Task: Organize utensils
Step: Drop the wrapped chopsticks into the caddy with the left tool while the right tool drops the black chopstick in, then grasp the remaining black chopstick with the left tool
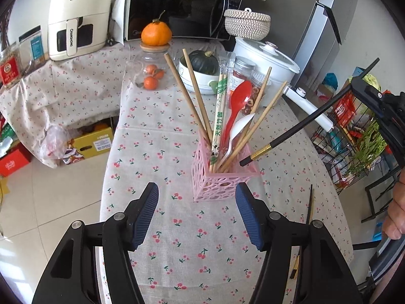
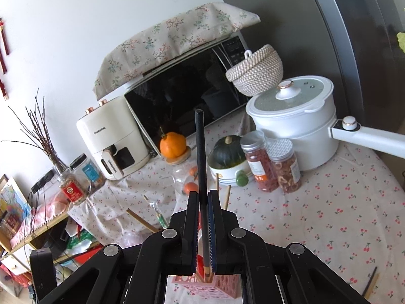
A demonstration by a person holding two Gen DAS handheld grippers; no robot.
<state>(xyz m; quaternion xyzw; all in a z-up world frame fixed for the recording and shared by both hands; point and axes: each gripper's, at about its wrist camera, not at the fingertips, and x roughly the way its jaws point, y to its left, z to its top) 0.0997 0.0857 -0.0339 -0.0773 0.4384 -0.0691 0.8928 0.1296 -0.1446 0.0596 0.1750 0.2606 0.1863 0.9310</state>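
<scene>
My right fingers (image 2: pixel 202 228) pinch the black chopstick (image 1: pixel 298 129), tip by the pink holder (image 1: pixel 222 177), to drop it in. My left fingers (image 1: pixel 197 215) are apart, empty.

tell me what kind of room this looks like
Most likely a home kitchen or dining corner: a microwave, an air fryer and a white pot sit on a cherry-print tablecloth.

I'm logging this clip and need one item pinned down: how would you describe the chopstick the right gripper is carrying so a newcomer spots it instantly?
Start at the pink lattice holder on the cherry-print tablecloth. Slanting toward its rim from the right is a black chopstick, clamped in the shut right gripper. Unlike the bare wooden chopsticks standing in the holder, it is black with a gold band near the lower end.
</scene>
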